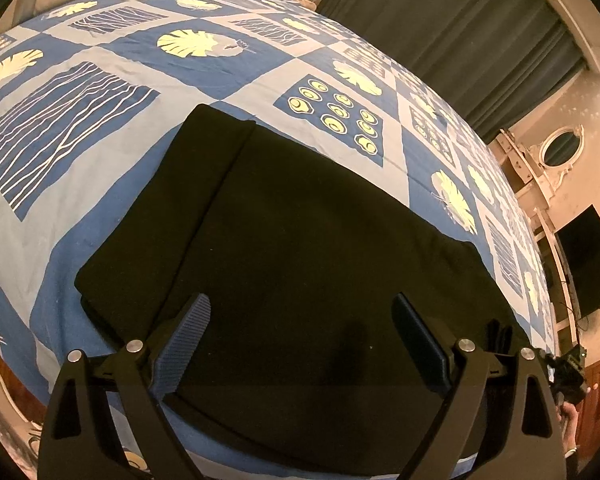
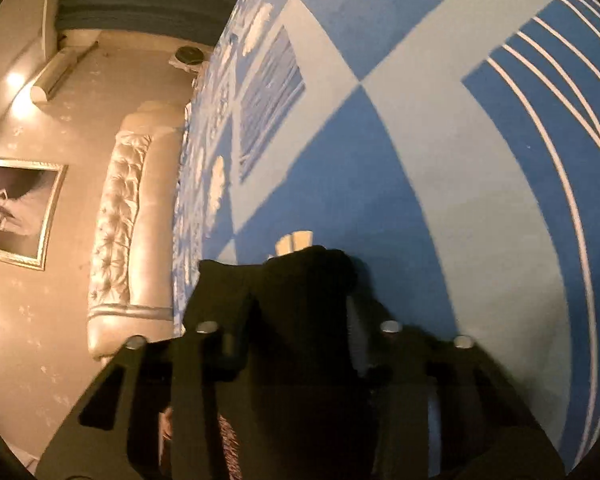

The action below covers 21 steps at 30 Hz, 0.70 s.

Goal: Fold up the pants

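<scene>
Black pants (image 1: pixel 284 224) lie folded in a flat rectangle on the blue patterned bedspread (image 1: pixel 100 128). My left gripper (image 1: pixel 300 320) is open and empty, hovering over the near part of the pants, with its blue ribbed fingers (image 1: pixel 188 332) wide apart. In the right wrist view my right gripper (image 2: pixel 304 280) is shut on a bunch of black pants fabric (image 2: pixel 300 320), held just above the bedspread (image 2: pixel 440 160). The right gripper's pads are hidden by the cloth.
The bed fills most of both views. A dark curtain (image 1: pixel 460 32) and a black screen (image 1: pixel 588 256) stand beyond the bed's far right. A tufted headboard (image 2: pixel 120 220) and a framed picture (image 2: pixel 16 212) are on the wall.
</scene>
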{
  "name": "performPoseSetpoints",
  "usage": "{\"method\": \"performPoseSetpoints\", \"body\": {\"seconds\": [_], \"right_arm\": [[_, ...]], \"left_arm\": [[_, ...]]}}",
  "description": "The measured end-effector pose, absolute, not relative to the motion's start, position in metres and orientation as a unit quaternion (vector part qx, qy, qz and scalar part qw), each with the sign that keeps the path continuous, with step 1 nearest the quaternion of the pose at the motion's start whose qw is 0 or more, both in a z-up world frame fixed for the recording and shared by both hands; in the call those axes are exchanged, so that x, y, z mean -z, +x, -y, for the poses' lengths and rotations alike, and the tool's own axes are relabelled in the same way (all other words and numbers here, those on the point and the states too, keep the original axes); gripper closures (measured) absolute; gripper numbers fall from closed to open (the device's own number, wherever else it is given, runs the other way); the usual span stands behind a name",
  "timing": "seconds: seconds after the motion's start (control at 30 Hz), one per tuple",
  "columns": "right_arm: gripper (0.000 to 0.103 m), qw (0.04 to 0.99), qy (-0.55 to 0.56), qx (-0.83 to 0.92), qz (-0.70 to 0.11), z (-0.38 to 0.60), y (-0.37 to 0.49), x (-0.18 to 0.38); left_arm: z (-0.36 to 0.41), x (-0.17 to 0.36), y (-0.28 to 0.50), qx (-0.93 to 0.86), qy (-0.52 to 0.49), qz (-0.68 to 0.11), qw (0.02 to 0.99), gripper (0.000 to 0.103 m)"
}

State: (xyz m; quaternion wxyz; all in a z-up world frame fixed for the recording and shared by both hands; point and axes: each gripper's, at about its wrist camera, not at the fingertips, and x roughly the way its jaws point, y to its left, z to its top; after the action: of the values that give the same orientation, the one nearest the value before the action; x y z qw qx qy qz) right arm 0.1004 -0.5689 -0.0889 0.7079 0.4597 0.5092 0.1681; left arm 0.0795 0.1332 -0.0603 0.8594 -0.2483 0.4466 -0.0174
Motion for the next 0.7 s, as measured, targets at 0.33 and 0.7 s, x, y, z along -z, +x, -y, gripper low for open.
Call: {"method": "performPoseSetpoints", "body": {"seconds": [0.33, 0.7], "right_arm": [[0.023, 0.688, 0.511, -0.222, -0.465, 0.577, 0.074, 0.077], [0.053, 0.690, 0.437, -0.253, -0.519, 0.555, 0.017, 0.079]], "left_arm": [[-0.133, 0.060, 0.079, 0.018, -0.252, -0.445, 0.859, 0.012], [-0.134, 0.061, 0.080, 0.018, -0.251, -0.445, 0.860, 0.012]]}}
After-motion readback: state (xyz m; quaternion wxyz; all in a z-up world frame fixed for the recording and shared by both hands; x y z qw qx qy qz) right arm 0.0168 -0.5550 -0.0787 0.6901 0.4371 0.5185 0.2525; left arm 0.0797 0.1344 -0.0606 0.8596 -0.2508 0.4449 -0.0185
